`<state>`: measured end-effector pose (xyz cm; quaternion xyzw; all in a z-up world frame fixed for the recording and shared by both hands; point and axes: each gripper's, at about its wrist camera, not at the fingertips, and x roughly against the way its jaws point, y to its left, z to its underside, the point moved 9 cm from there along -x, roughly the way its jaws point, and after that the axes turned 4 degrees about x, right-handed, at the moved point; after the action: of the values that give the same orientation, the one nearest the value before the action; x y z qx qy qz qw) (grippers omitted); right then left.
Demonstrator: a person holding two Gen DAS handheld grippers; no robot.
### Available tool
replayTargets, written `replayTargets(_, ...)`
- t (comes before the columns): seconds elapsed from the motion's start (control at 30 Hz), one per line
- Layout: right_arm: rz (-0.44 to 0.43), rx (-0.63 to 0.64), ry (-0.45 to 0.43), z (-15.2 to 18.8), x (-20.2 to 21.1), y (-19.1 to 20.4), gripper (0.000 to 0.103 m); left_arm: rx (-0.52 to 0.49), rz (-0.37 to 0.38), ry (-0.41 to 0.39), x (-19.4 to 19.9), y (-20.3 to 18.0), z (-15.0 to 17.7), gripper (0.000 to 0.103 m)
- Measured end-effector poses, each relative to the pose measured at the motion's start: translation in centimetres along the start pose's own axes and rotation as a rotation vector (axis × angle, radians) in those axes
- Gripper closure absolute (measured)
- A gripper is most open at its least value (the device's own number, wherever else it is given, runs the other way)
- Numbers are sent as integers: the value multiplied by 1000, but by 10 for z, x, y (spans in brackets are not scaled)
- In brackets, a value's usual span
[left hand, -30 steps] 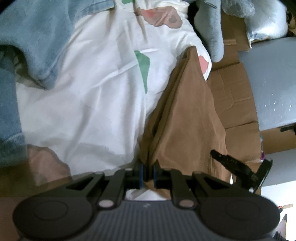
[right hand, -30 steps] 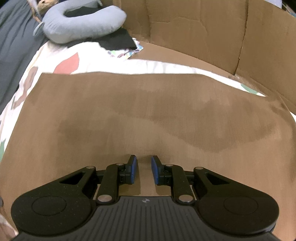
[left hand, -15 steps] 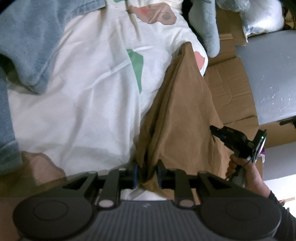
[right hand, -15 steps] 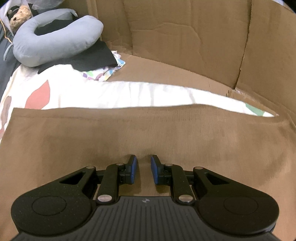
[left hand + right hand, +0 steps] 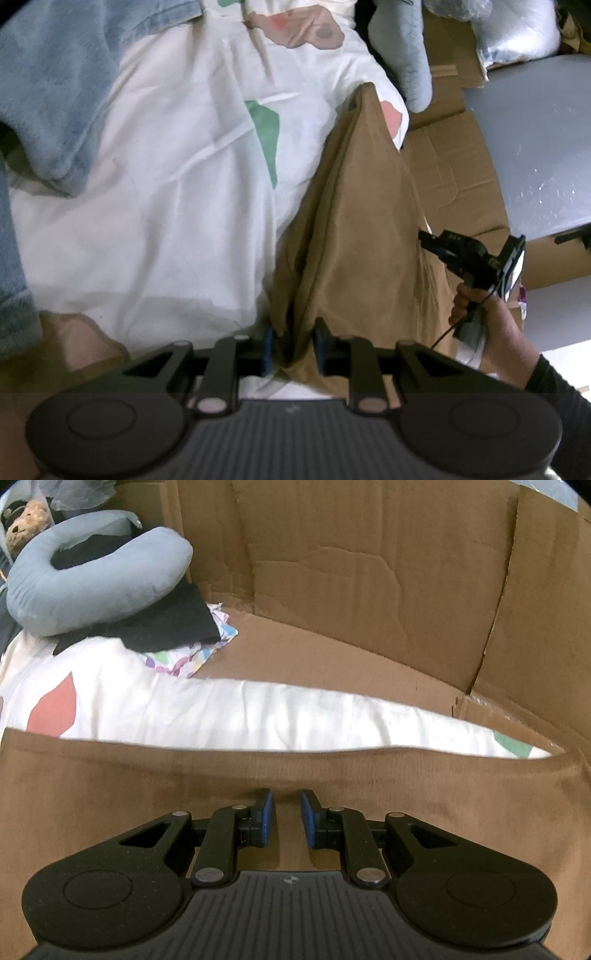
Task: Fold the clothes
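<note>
Two hand-held black grippers with blue pads attended one brown, finely ribbed cloth garment (image 5: pixel 362 221), which lay bunched and partly raised along the right edge of a white bedsheet with coloured patches (image 5: pixel 166 206), beside flattened cardboard (image 5: pixel 454 177). Left gripper (image 5: pixel 292 347): jaws a little apart, a gathered fold of the brown cloth between the pads and touching them. Right gripper (image 5: pixel 286 821), held in a person's hand (image 5: pixel 491 325): jaws a little apart over the flat cloth, no grip discernible; grey U-shaped neck pillow (image 5: pixel 92 587) well beyond.
</note>
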<state>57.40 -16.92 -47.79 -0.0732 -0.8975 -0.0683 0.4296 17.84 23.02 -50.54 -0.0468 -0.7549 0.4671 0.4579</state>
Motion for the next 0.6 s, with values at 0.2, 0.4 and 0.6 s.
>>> replayTargets(0.2, -35, -4, 31, -2, 14, 0, 79, -2, 2, -3, 7, 3, 1, 88)
replayTargets(0.4, -68, 76, 84, 34, 58, 7, 79, 0, 4, -6, 9, 2, 2, 91)
replayTargets(0.6, -101, 135, 159, 90, 99, 22, 80, -15, 0, -5, 12, -1, 3, 93)
